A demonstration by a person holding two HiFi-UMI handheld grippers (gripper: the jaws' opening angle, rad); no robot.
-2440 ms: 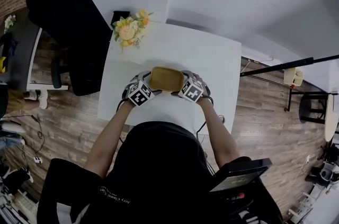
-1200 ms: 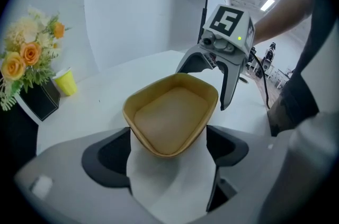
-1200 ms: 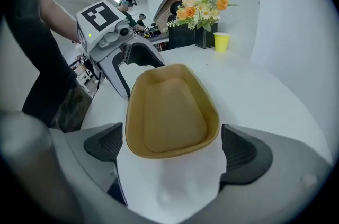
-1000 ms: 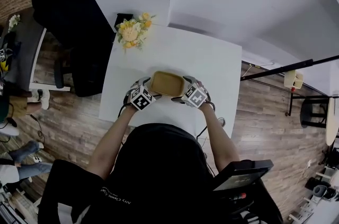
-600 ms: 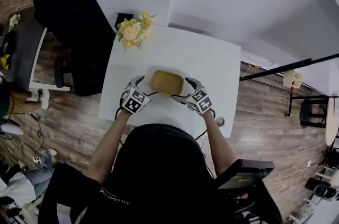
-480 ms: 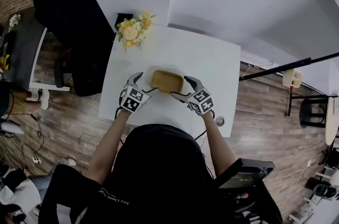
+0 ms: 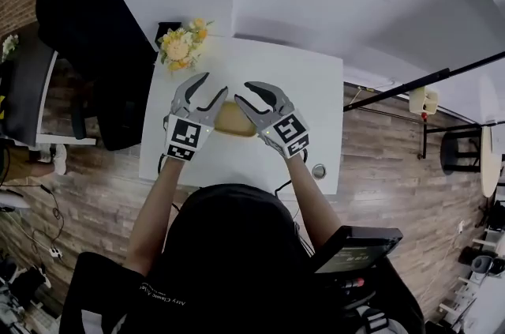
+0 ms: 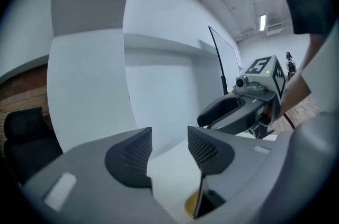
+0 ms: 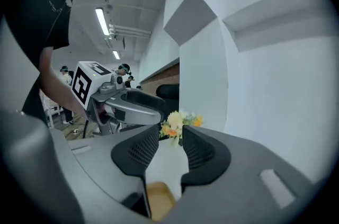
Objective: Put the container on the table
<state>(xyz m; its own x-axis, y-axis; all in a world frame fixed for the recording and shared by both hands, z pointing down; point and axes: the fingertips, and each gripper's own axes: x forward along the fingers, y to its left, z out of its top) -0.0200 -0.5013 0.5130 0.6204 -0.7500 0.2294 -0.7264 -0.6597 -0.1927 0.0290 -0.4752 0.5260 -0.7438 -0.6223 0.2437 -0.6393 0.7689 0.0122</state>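
The tan, tray-like container [image 7: 231,120] rests on the white table [image 7: 316,88], partly hidden behind my raised grippers. My left gripper [image 7: 211,88] and right gripper [image 7: 244,93] hang above it, apart from it, pointing towards the far wall. Both pairs of jaws have just been closing and still show a gap with nothing between them. The left gripper view shows its fingers [image 8: 132,157] over bare table, a sliver of the container [image 8: 189,208] below, and the right gripper [image 8: 233,112] alongside. In the right gripper view the container [image 9: 159,199] lies under the jaws.
A bunch of yellow flowers [image 7: 180,46] stands at the table's far left corner, also the flowers [image 9: 177,125]. A black chair [image 7: 87,32] is left of the table. A small round object [image 7: 318,170] sits near the front right edge. A black pole [image 7: 426,80] crosses at the right.
Both grippers let go of the container, drew off to its sides and rose well above the table, tilting up towards level. Their jaws have narrowed. The container stays on the table.
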